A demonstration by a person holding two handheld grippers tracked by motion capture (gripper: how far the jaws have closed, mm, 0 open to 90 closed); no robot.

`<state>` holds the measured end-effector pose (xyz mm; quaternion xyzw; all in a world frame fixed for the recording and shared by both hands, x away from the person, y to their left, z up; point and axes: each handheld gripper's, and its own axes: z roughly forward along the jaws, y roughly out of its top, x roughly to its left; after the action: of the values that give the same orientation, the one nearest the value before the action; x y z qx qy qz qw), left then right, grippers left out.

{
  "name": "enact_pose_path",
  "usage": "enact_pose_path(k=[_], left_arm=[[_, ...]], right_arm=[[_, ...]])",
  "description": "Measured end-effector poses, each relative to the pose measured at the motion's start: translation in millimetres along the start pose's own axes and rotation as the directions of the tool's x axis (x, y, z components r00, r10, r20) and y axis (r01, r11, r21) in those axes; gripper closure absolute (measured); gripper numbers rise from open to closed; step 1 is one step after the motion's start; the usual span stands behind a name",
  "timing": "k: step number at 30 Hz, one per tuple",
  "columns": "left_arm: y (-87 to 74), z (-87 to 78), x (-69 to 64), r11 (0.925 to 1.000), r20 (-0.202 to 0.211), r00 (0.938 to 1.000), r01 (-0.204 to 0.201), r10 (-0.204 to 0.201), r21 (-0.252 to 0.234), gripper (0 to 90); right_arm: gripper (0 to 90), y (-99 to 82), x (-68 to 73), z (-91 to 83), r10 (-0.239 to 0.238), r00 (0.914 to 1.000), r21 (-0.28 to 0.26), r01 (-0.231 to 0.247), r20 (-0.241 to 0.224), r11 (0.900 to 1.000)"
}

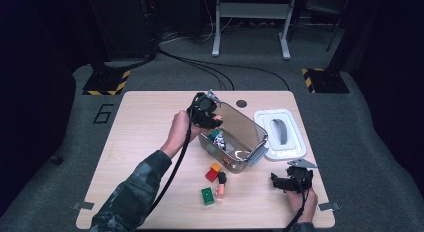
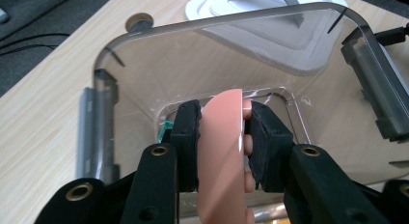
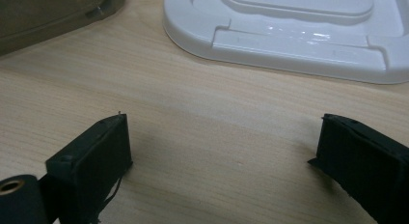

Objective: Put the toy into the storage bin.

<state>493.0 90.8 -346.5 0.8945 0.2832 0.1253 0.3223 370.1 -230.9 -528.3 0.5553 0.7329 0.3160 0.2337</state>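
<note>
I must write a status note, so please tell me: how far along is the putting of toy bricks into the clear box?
Done: the white lid lies off beside the clear box, and some bricks are already inside.
In hand: the left gripper holds a pink brick above the box opening.
Left: several loose bricks lie on the table. The right gripper rests open near the lid.

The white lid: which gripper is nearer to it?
Right. The right gripper sits just below the white lid; the left gripper hangs over the clear box, beyond it.
</note>
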Motion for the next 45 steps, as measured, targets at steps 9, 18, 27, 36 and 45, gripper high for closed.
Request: enact_pose_path(k=[9, 18, 27, 36, 45], left_arm=[[0.9, 24.4, -16.3, 0.9988, 0.023, 0.9993, -0.031, 0.03, 0.038, 66.9], [-7.4, 43.5, -25.6, 0.9961, 0.059, 0.9979, -0.032, 0.027, 0.083, 66.8], [-14.7, 52.7, -24.3, 0.9937, 0.082, 0.9966, -0.005, -0.004, 0.112, 66.3], [-17.1, 46.1, -21.5, 0.9931, 0.09, 0.9957, 0.013, -0.023, 0.116, 53.9], [-29.1, 16.1, -23.5, 0.9978, 0.053, 0.9986, 0.003, -0.006, 0.066, 28.1]], right_arm=[[4.2, 0.0, 0.0, 0.0, 0.0, 1.0, 0.0, 0.0, 0.0, 1.0], [4.2, -0.1, -0.1, -0.1, 0.0, 1.0, 0.0, 0.0, -0.001, 1.0], [4.1, 0.0, 0.1, 0.2, 0.003, 1.0, -0.003, -0.003, -0.001, 1.0], [4.1, 0.1, 0.3, 0.3, 0.007, 1.0, -0.005, -0.007, -0.003, 1.0], [4.1, 0.2, 0.8, 0.4, 0.021, 0.9998, -0.007, -0.021, 0.003, 0.9997]])
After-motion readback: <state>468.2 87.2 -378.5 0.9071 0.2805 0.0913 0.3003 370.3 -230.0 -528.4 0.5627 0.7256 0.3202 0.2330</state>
